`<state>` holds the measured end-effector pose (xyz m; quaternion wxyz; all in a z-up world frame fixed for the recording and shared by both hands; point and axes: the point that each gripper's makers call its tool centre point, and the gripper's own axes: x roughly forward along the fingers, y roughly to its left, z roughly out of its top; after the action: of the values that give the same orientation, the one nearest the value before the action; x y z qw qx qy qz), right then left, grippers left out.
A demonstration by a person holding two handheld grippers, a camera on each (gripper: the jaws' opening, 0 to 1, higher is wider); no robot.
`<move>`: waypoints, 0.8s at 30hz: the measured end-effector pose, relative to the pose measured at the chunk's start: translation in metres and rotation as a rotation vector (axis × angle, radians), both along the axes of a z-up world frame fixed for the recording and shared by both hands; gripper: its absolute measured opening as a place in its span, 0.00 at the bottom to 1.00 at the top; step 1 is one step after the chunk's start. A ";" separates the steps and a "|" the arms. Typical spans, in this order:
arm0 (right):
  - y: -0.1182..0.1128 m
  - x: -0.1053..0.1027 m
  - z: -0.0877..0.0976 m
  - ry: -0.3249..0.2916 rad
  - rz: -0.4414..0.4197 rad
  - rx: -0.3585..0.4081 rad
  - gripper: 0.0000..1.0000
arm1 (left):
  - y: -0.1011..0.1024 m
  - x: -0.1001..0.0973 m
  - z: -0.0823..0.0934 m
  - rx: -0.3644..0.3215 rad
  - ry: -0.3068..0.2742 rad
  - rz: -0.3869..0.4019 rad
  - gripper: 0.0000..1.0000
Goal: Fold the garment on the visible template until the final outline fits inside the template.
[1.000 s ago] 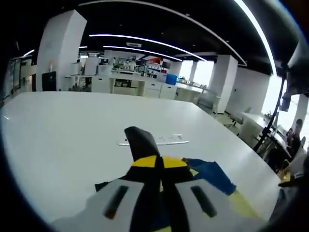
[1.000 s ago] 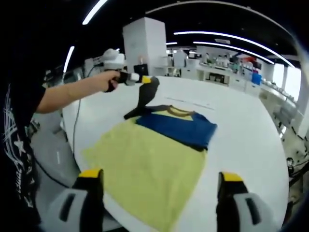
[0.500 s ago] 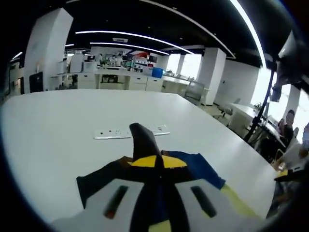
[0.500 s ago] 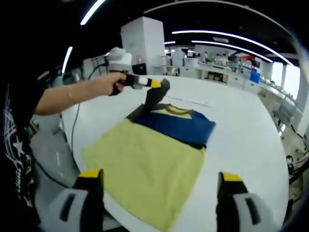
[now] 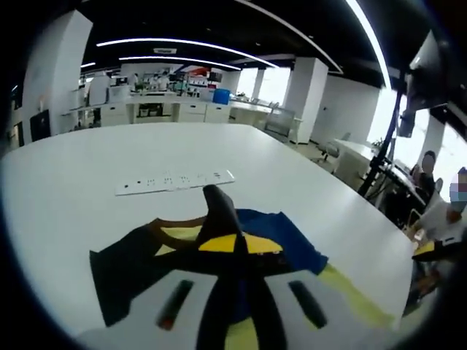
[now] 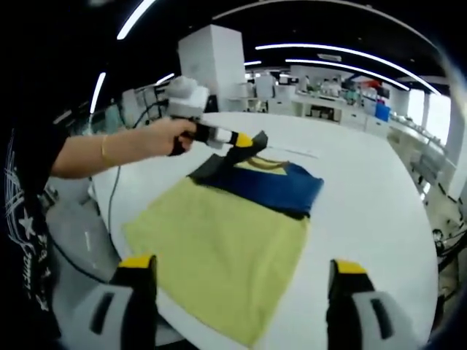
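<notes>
A T-shirt lies flat on the white table [image 6: 365,211], with a yellow body [image 6: 219,240], a blue upper part [image 6: 273,186] and black sleeves. In the right gripper view, a person's hand holds my left gripper [image 6: 244,140] over the collar end, shut on a black sleeve [image 6: 219,162] that it lifts off the table. In the left gripper view the left gripper [image 5: 241,244] is shut, and the black sleeve [image 5: 219,208] sticks up from its tips above the shirt [image 5: 292,244]. My right gripper [image 6: 241,266] hangs open above the yellow hem, holding nothing.
A white power strip [image 5: 175,182] lies on the table beyond the collar. The person's bare arm [image 6: 109,149] reaches in from the left, with a cable [image 6: 113,197] hanging by the table edge. People sit at the far right [image 5: 430,197].
The left gripper has carried the black sleeve inward over the shirt's collar area, and more of the shirt now lies under it. The right gripper has stayed open and still.
</notes>
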<state>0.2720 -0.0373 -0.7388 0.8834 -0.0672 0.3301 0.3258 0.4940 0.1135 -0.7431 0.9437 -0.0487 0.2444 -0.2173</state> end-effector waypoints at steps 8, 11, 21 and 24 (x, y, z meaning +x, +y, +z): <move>0.000 -0.001 -0.003 0.007 -0.003 0.004 0.99 | -0.014 -0.006 -0.038 -0.017 0.063 -0.003 0.00; 0.000 -0.002 -0.003 0.008 -0.006 0.005 0.99 | -0.016 -0.008 -0.051 -0.005 0.081 0.000 0.00; -0.004 -0.002 -0.006 0.011 -0.015 0.000 0.99 | -0.041 -0.023 -0.080 0.018 0.124 -0.105 0.06; -0.004 -0.002 -0.006 0.012 -0.020 0.004 0.99 | -0.039 -0.024 -0.077 0.043 0.091 -0.121 0.16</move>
<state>0.2698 -0.0418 -0.7453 0.8848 -0.0601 0.3354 0.3178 0.4701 0.0741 -0.8199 0.9176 -0.0234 0.2942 -0.2661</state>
